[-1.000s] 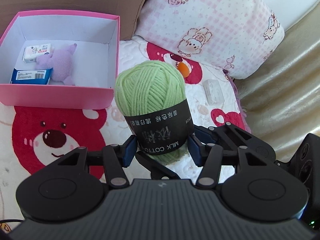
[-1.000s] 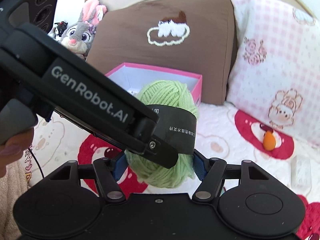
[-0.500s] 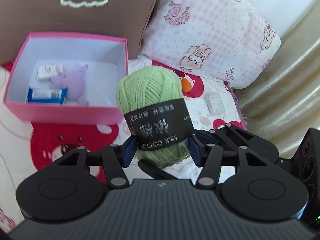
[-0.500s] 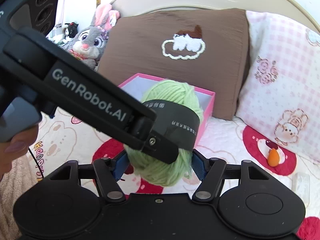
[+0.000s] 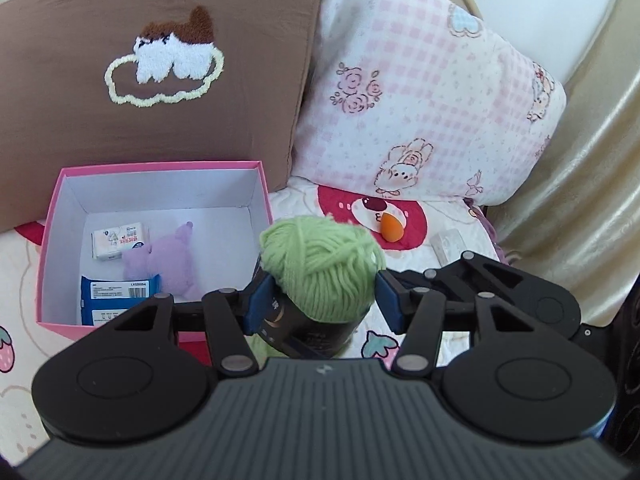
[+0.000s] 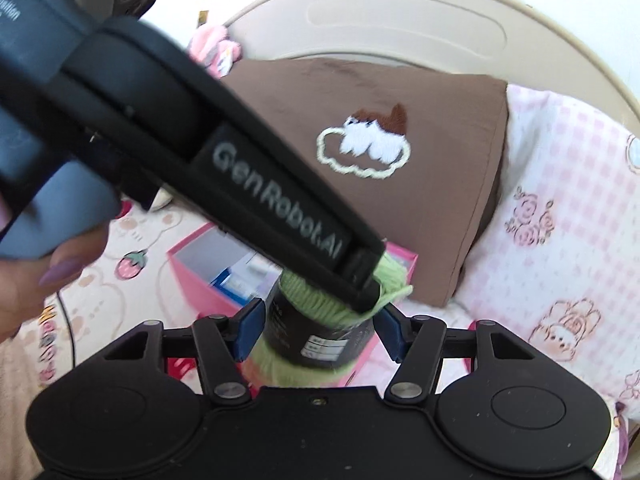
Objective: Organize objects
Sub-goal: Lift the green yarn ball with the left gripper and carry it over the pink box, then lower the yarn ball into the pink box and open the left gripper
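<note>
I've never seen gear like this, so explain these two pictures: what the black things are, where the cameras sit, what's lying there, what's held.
No robot here: a person holds two two-finger grabbers, each with a camera looking along its fingers. One picture comes from the left gripper, the other from the right gripper, where the left one crosses the view. Both clamp the green ball of yarn; the right one's jaws have just been closing on it. On the bedspread stands a pink box holding a purple plush toy and two packets. A small orange thing lies nearby, pillows behind.
</note>
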Action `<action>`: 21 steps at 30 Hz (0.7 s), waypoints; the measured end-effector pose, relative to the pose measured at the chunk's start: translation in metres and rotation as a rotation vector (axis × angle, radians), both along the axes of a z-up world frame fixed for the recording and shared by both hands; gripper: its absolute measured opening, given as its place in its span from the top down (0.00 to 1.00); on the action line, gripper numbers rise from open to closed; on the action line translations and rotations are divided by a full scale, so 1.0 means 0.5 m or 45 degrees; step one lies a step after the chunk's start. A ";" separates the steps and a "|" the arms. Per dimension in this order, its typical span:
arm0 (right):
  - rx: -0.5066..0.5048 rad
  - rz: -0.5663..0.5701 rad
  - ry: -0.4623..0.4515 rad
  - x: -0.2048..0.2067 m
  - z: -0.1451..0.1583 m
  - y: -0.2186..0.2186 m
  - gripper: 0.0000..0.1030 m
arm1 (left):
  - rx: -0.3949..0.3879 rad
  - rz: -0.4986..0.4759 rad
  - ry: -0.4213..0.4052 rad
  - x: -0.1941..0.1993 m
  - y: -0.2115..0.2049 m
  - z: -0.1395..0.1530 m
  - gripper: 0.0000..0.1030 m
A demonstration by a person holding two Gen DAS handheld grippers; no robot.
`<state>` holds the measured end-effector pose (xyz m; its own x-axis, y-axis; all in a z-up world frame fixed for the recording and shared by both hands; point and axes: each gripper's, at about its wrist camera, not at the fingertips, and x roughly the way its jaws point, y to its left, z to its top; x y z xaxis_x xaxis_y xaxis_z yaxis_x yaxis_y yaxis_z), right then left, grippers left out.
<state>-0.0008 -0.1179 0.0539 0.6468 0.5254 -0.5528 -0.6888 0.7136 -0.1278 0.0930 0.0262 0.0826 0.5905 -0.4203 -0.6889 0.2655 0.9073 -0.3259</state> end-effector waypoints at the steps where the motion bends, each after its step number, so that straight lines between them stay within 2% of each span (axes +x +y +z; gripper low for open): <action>1: 0.010 -0.005 -0.002 0.011 -0.004 0.002 0.38 | -0.014 0.009 0.012 0.010 0.004 -0.011 0.48; 6: 0.029 -0.002 0.033 0.068 -0.045 0.021 0.41 | -0.111 0.071 0.089 0.062 0.041 -0.078 0.49; 10: 0.055 -0.006 0.082 0.113 -0.072 0.038 0.41 | -0.143 0.094 0.121 0.094 0.062 -0.119 0.49; 13: 0.077 -0.002 0.090 0.142 -0.081 0.048 0.41 | -0.186 0.096 0.111 0.108 0.083 -0.131 0.49; 19: 0.182 -0.027 0.230 0.223 -0.094 0.059 0.41 | -0.266 0.100 0.115 0.139 0.114 -0.148 0.49; 21: 0.205 -0.029 0.242 0.232 -0.099 0.064 0.41 | -0.289 0.099 0.100 0.146 0.123 -0.152 0.49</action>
